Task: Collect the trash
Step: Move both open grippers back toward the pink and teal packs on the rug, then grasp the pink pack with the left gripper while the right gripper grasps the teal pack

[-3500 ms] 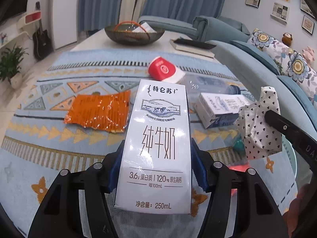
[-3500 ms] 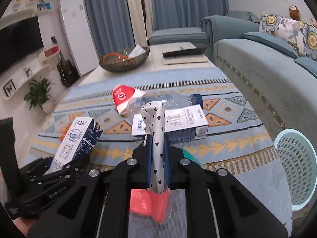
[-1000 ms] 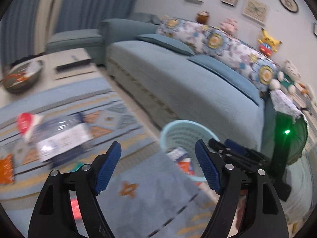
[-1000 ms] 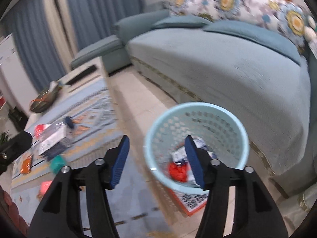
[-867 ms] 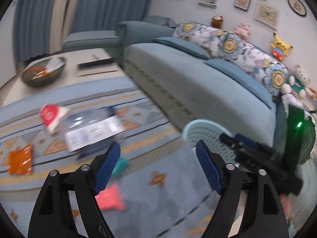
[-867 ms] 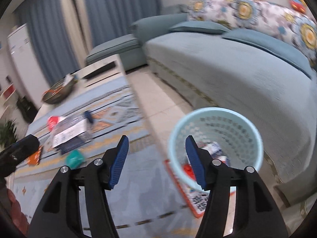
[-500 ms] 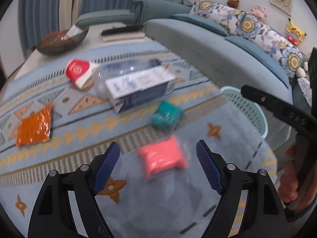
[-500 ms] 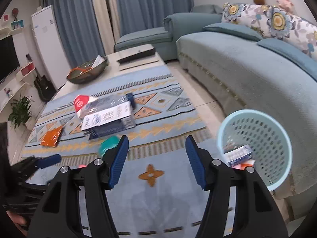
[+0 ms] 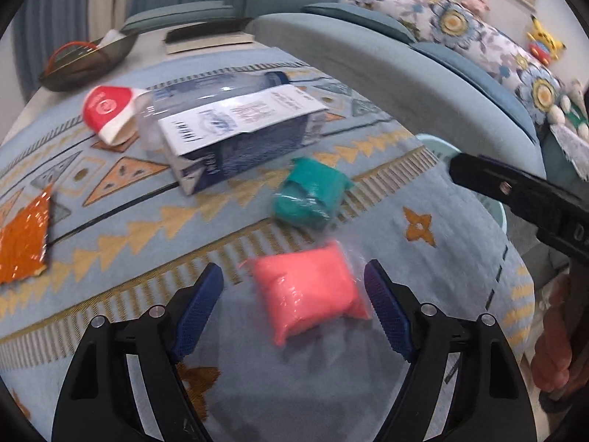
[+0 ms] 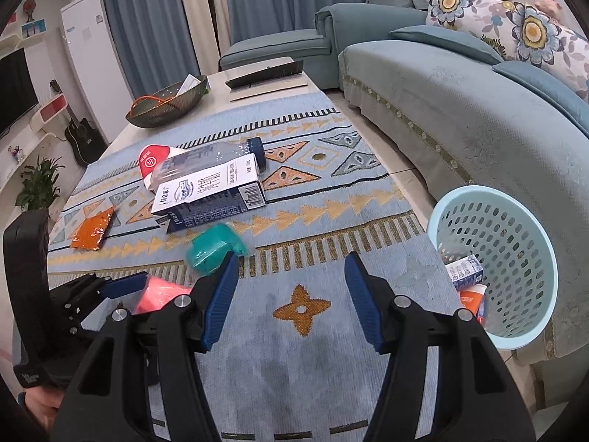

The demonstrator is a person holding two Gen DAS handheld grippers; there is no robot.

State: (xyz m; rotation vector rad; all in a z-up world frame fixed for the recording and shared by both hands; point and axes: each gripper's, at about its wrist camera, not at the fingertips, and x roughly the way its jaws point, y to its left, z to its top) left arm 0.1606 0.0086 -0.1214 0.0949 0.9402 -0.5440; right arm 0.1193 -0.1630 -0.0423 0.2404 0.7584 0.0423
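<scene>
Left wrist view: the left gripper (image 9: pixel 292 296) hangs low over the patterned rug (image 9: pixel 423 280) with its jaws spread wide and nothing held, a pink packet (image 9: pixel 309 296) lying on the rug between the blue pads. Just beyond it sits a crumpled teal wrapper (image 9: pixel 309 197), then a blue-and-white carton (image 9: pixel 239 136) on its side against a clear plastic bottle (image 9: pixel 206 92) and a red-and-white paper cup (image 9: pixel 106 112). An orange foil pouch (image 9: pixel 24 243) lies flat at the left edge. The right gripper's black body crosses the right of the frame.

Right wrist view: the right gripper (image 10: pixel 291 296) is likewise spread and empty, aimed over bare rug near the teal wrapper. To its right the pale blue basket (image 10: pixel 530 221) stands at the foot of the sofa (image 10: pixel 478 118), already holding a small carton and something orange-red.

By this evidence the collection is partly done: some rubbish is binned, but six pieces remain on the rug. The pink packet looks the likeliest next pick for the left gripper.
</scene>
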